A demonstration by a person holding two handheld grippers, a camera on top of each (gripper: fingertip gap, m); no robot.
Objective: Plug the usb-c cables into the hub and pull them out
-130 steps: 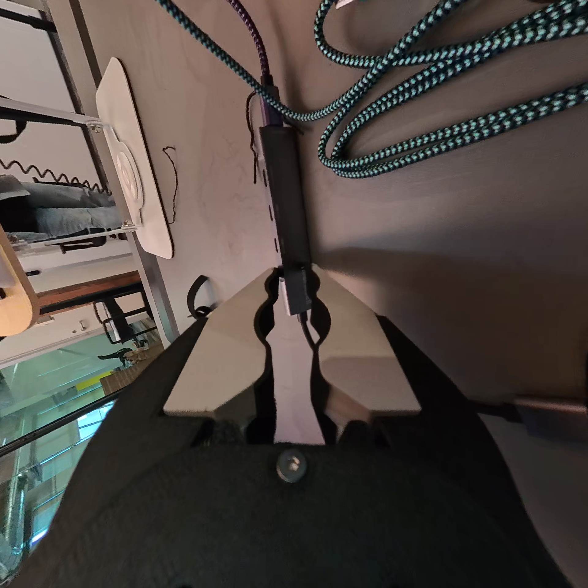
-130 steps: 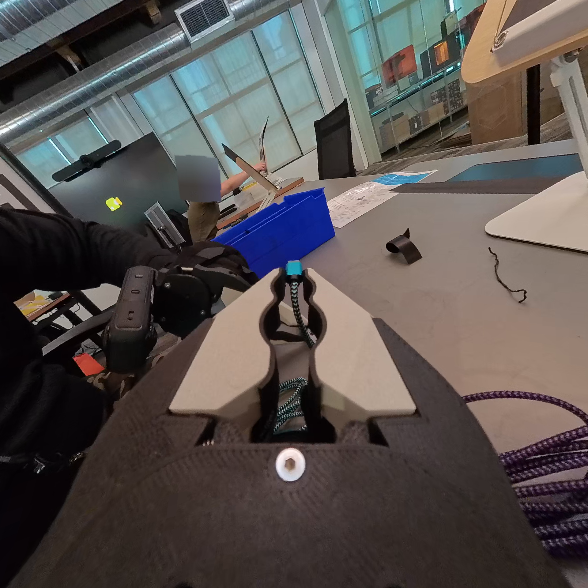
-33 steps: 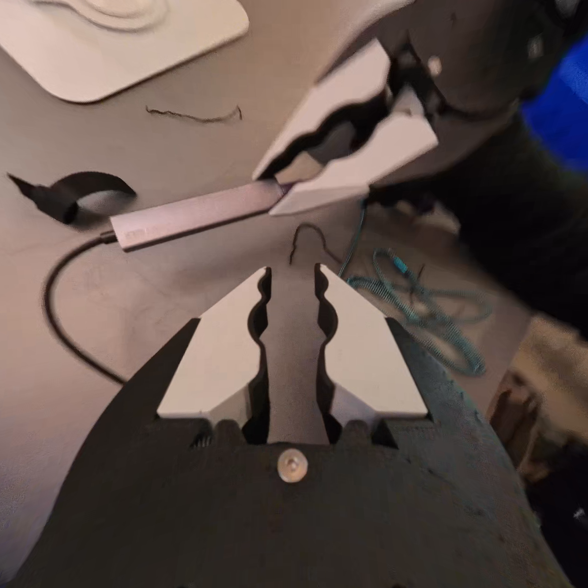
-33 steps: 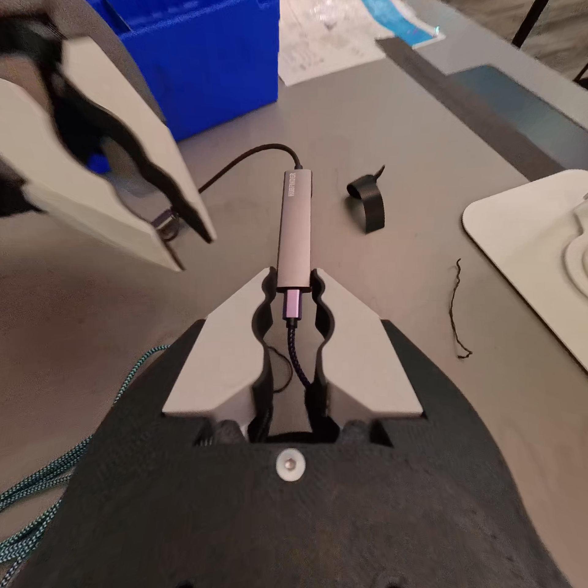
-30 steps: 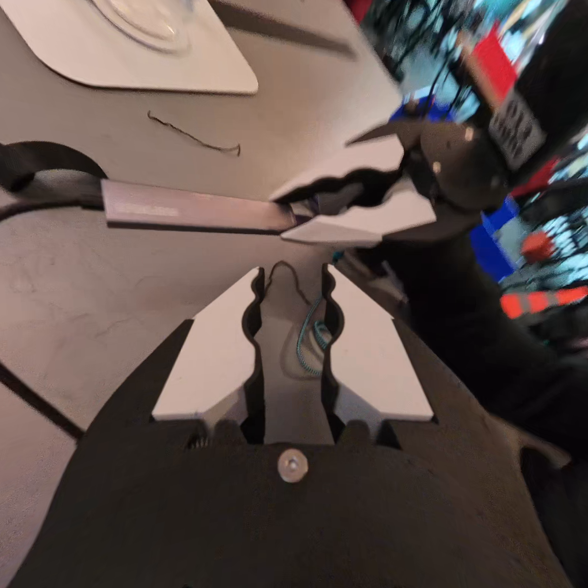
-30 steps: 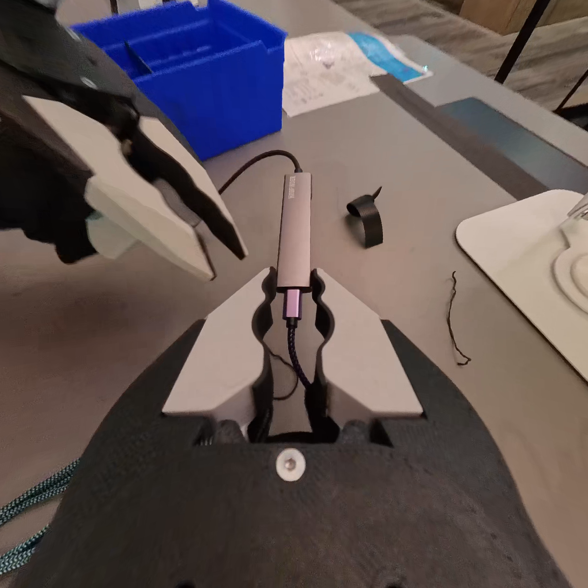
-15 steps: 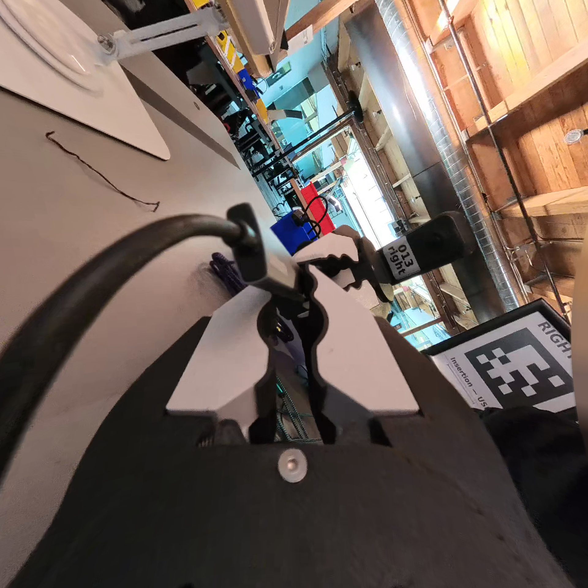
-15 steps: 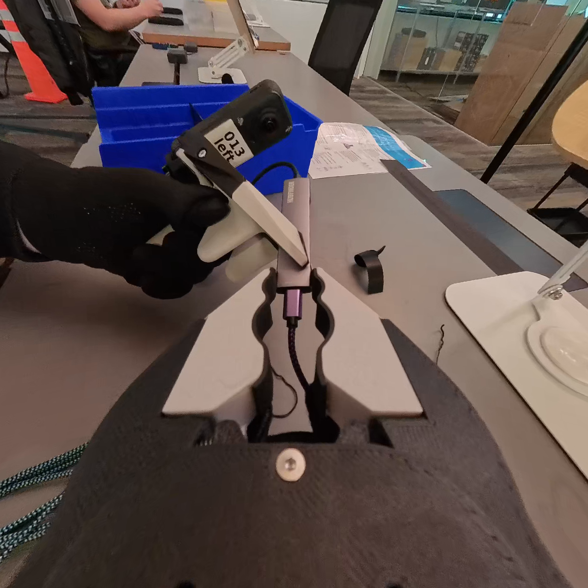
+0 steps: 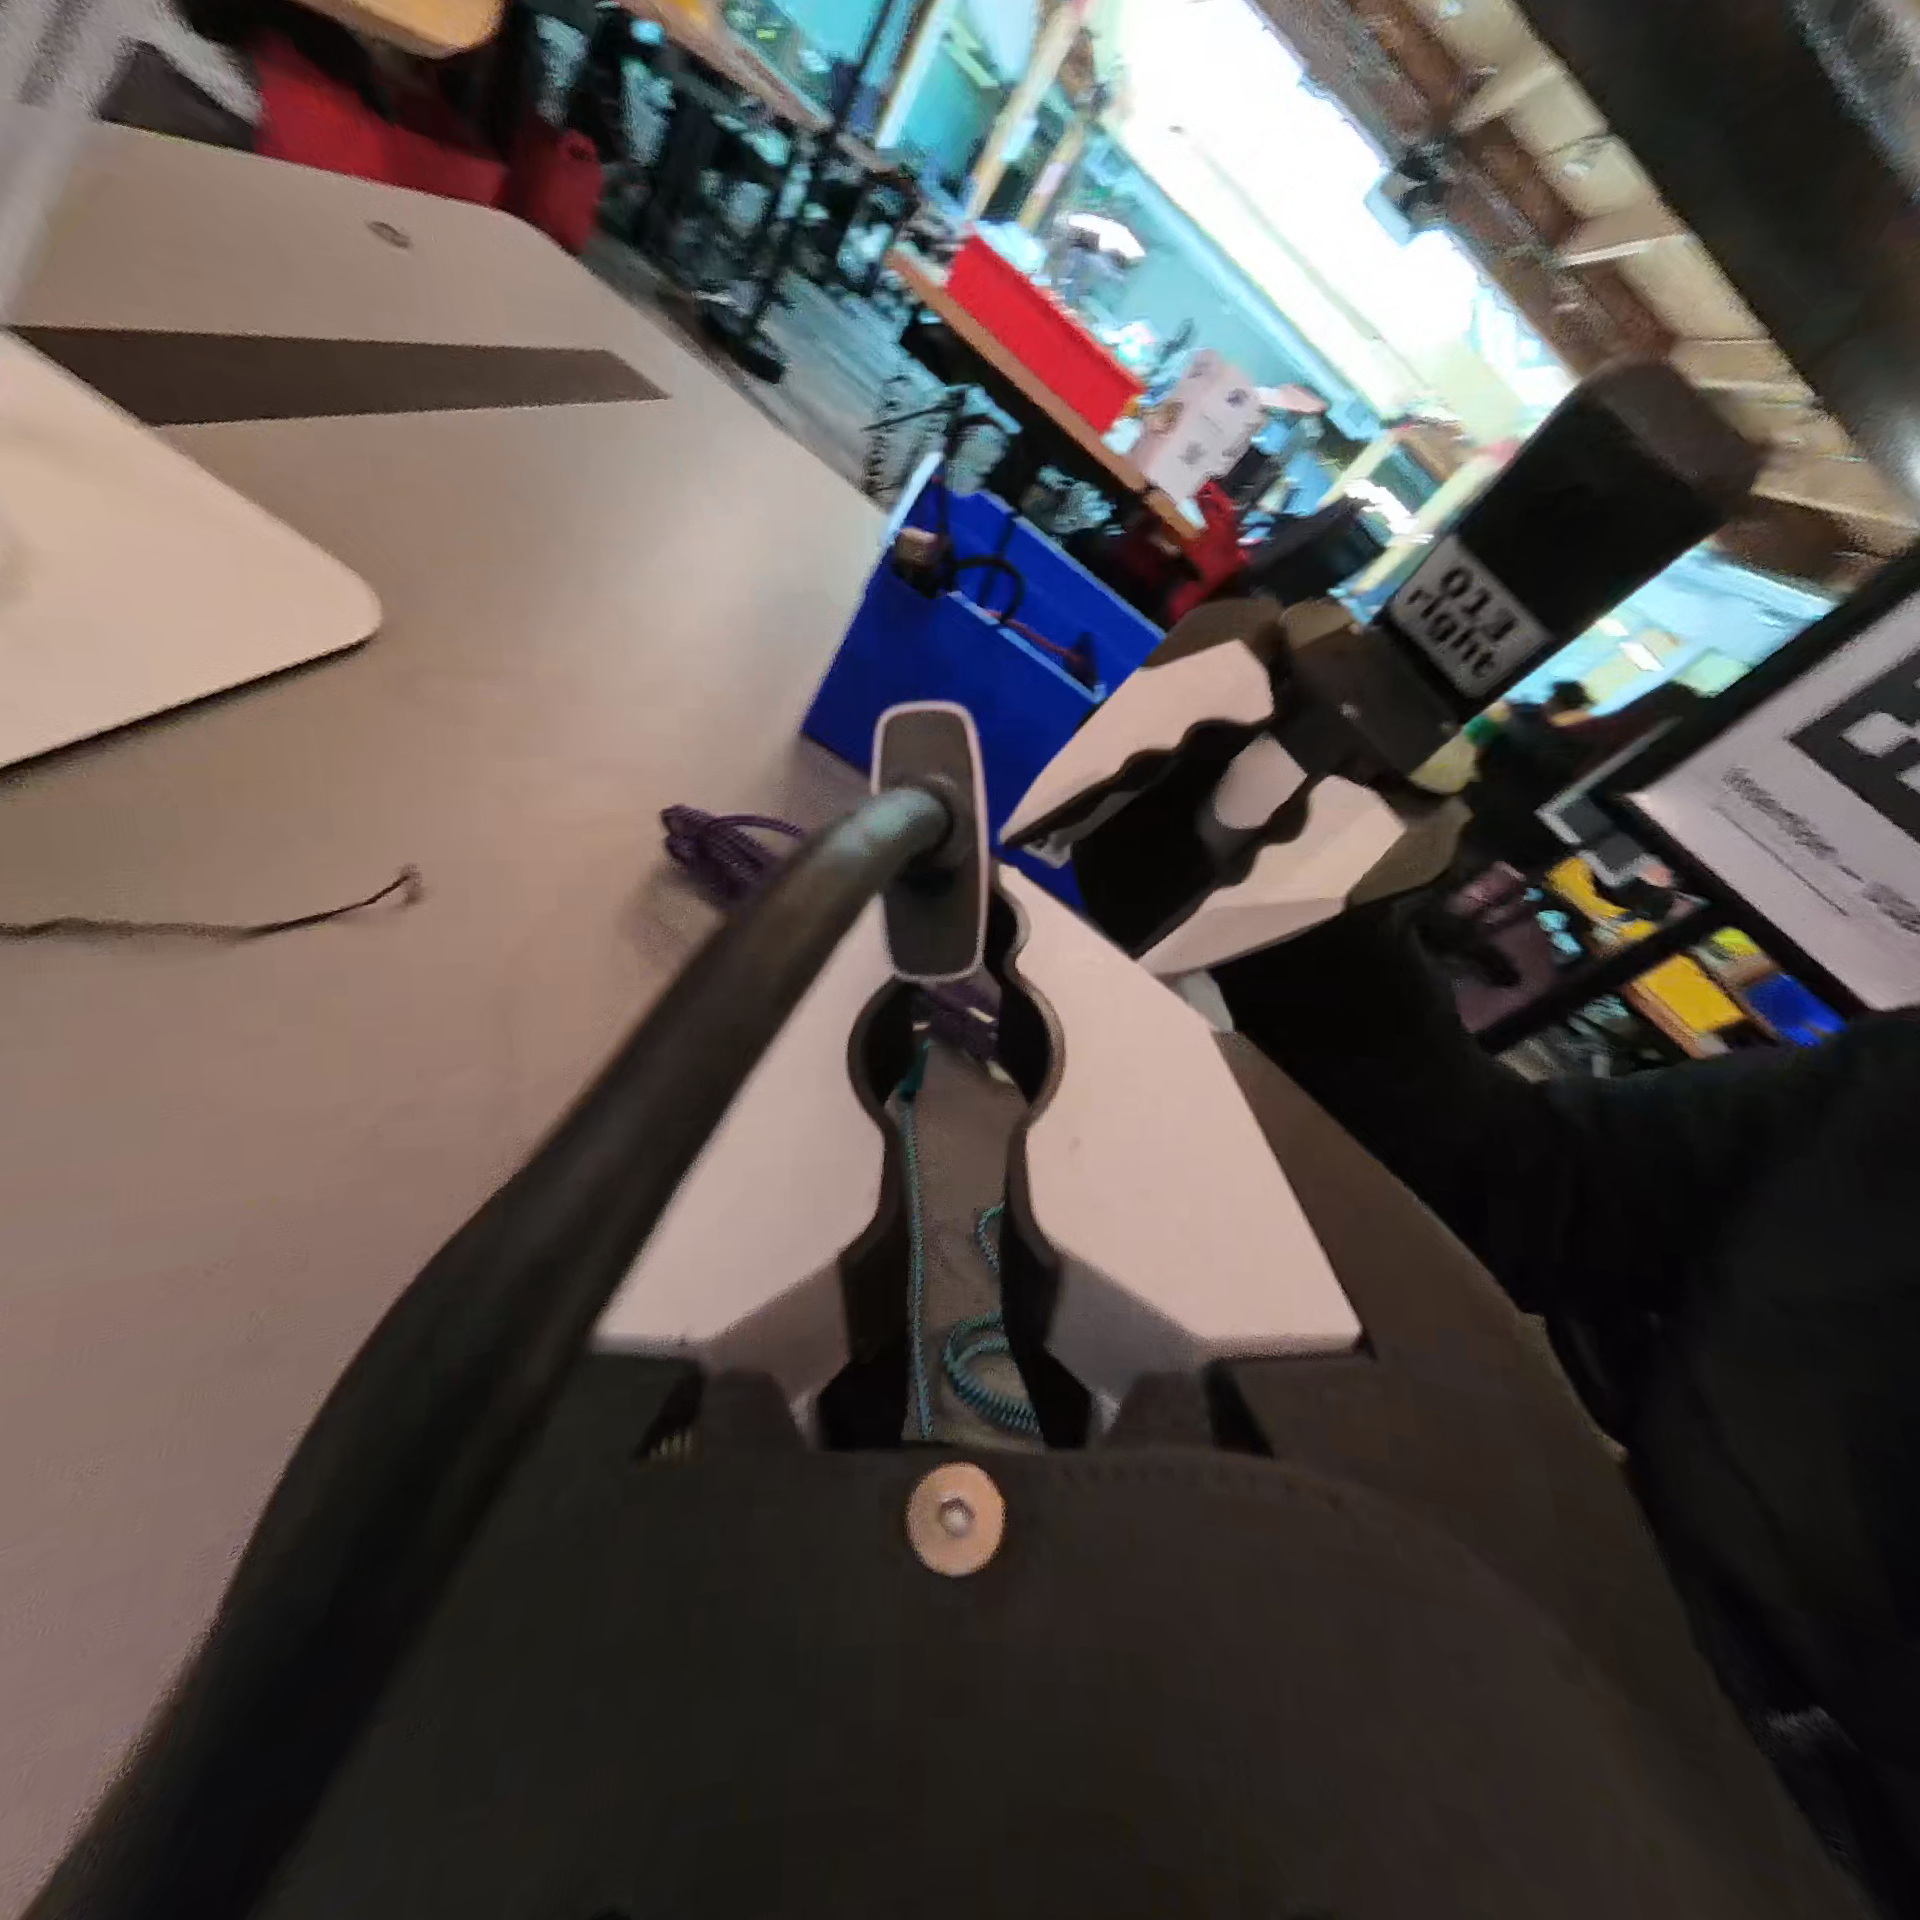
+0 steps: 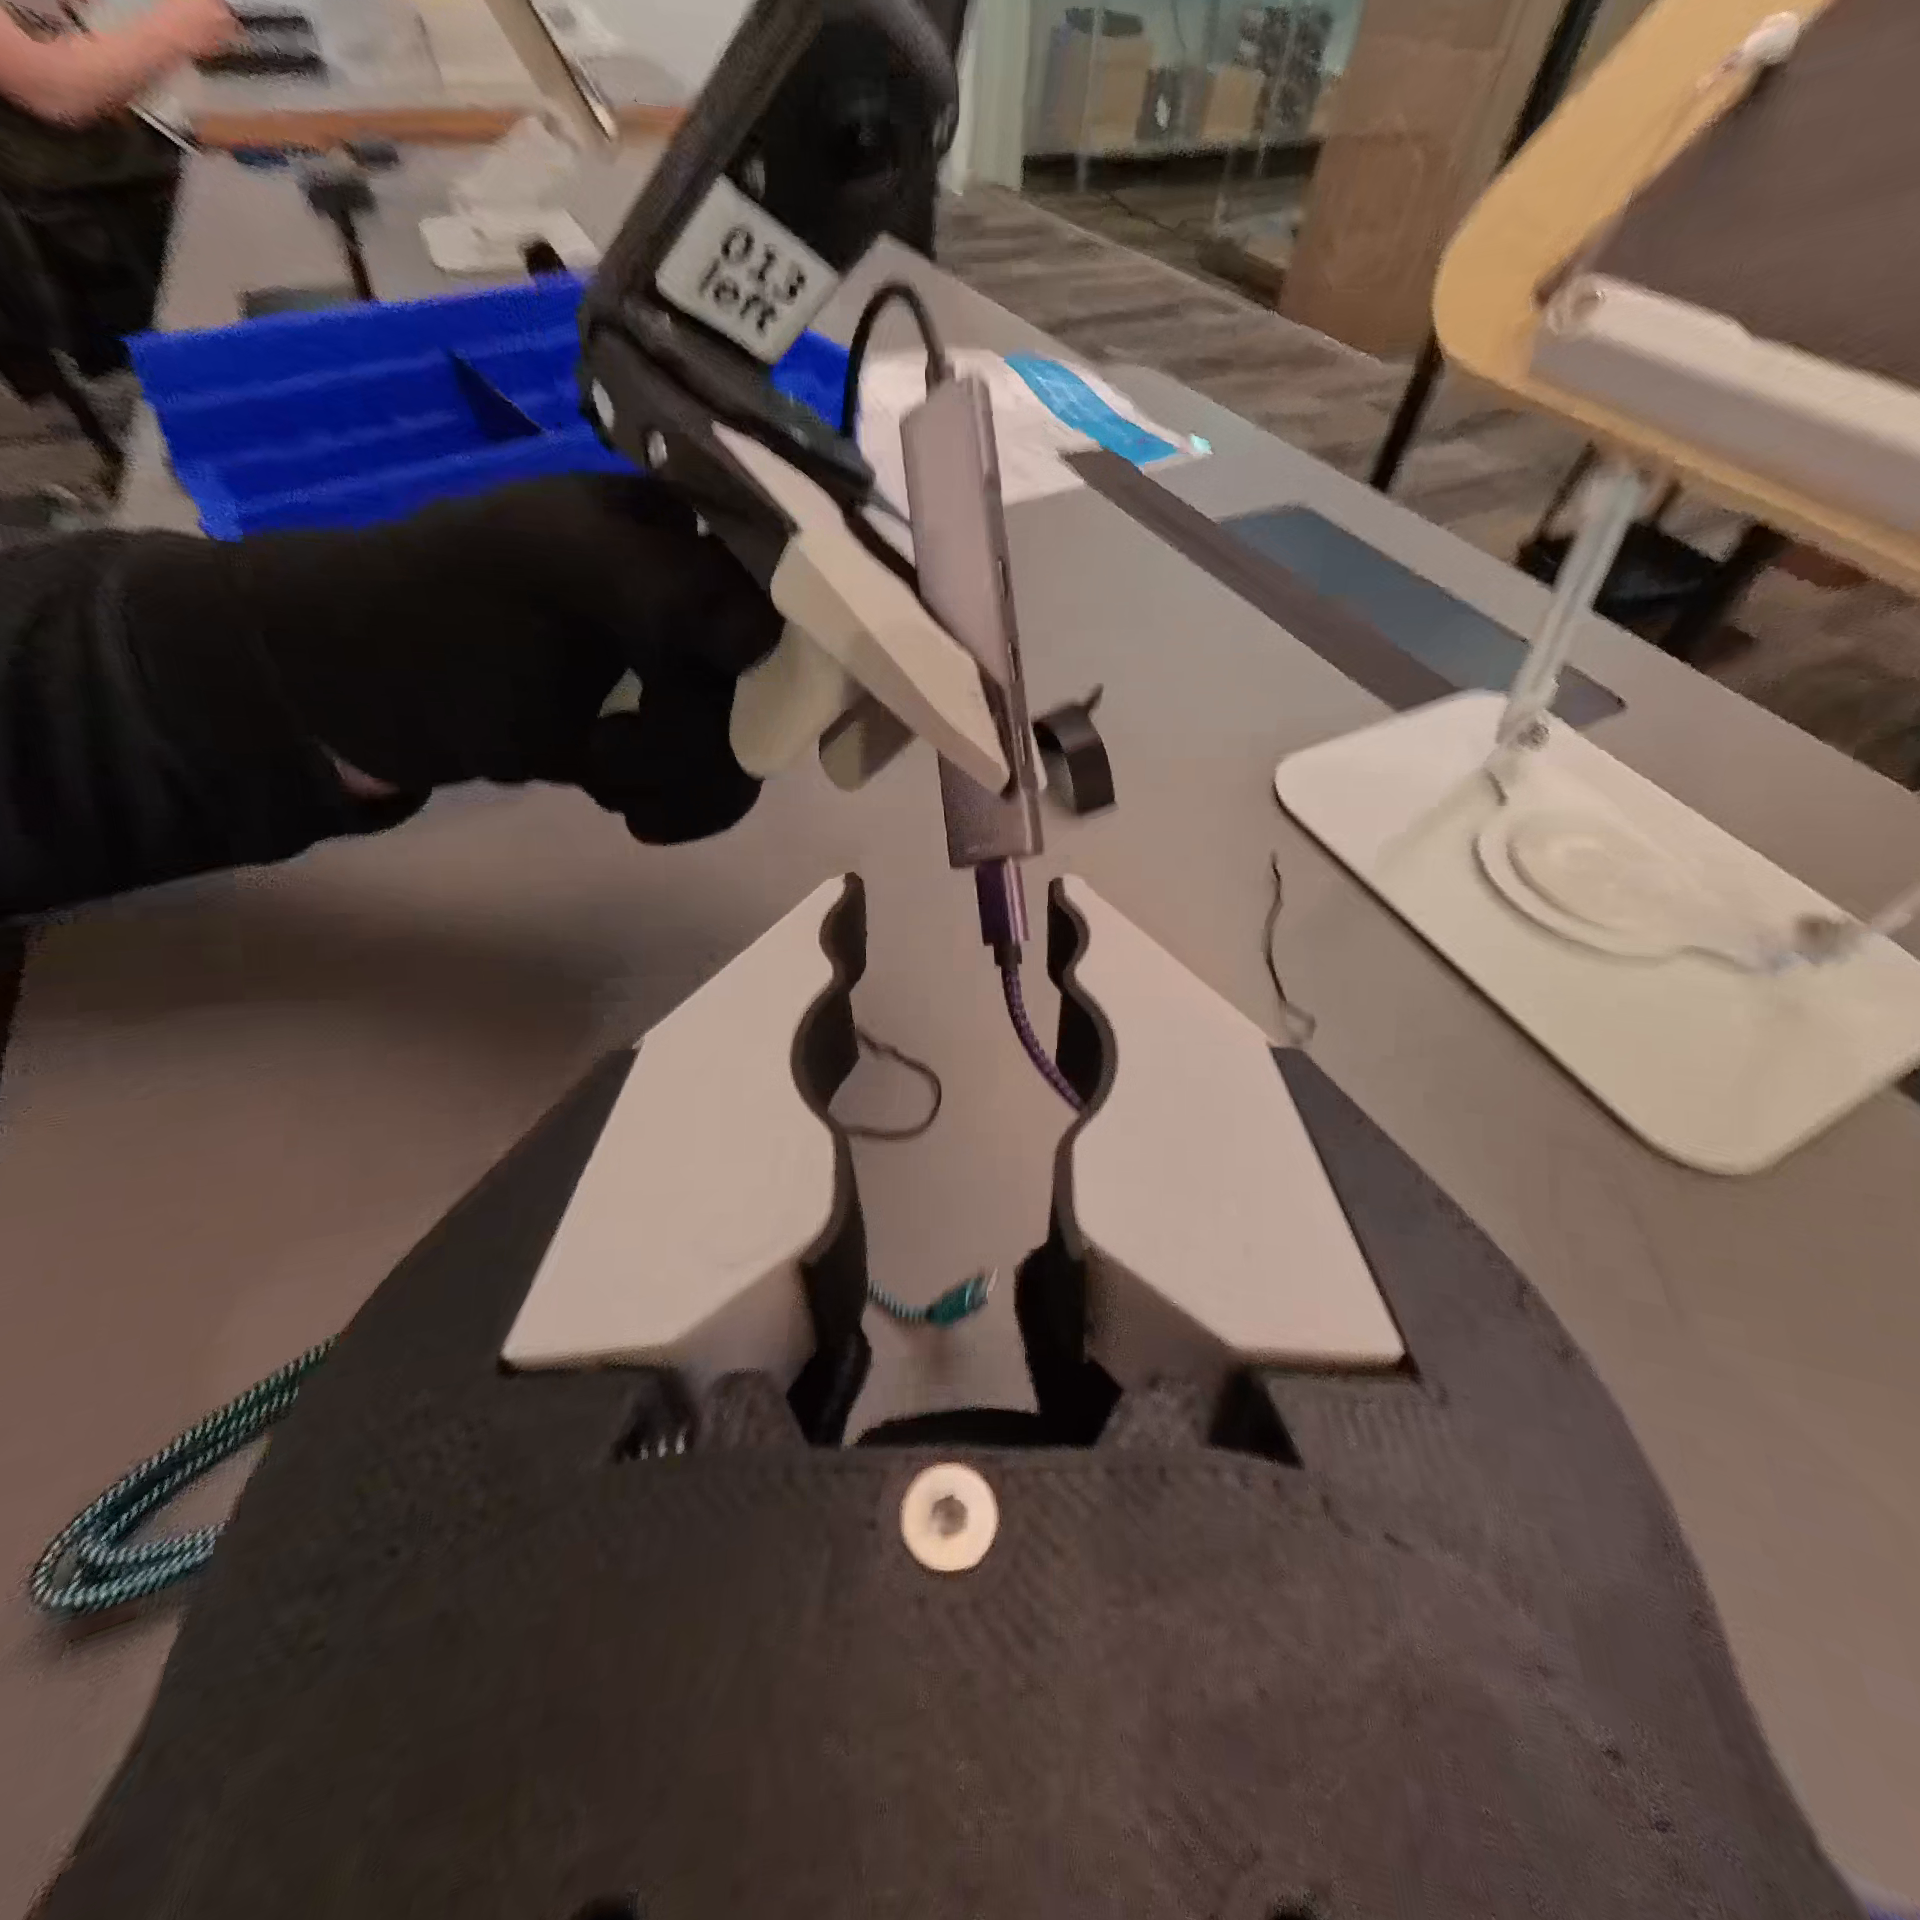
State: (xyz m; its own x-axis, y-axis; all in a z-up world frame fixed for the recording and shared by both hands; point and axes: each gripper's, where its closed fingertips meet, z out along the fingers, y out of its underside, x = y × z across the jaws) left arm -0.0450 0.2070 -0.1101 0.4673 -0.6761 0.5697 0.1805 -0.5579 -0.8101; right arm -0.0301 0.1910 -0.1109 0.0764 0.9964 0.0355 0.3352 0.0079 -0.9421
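In the right wrist view the grey hub is tilted up off the table, with my left gripper shut on its side. A purple usb-c plug sits in the hub's lower end, and its braided cable hangs down between my right gripper's fingers. My right gripper is open just below the hub and touches nothing. In the left wrist view my left gripper is clamped on the hub, seen end-on with its black lead curving toward the camera. The right gripper is open beyond it. A teal cable lies on the table.
A blue bin stands at the back left with papers beside it. A white stand base sits on the right. A black strap loop and a loose thread lie behind the hub. A purple cable coil lies on the table. Both grippers' tips are close together, under 4 cm apart.
My right gripper has opened and let go of the plug end of the hub. My left gripper has lifted and tilted the hub up off the table.
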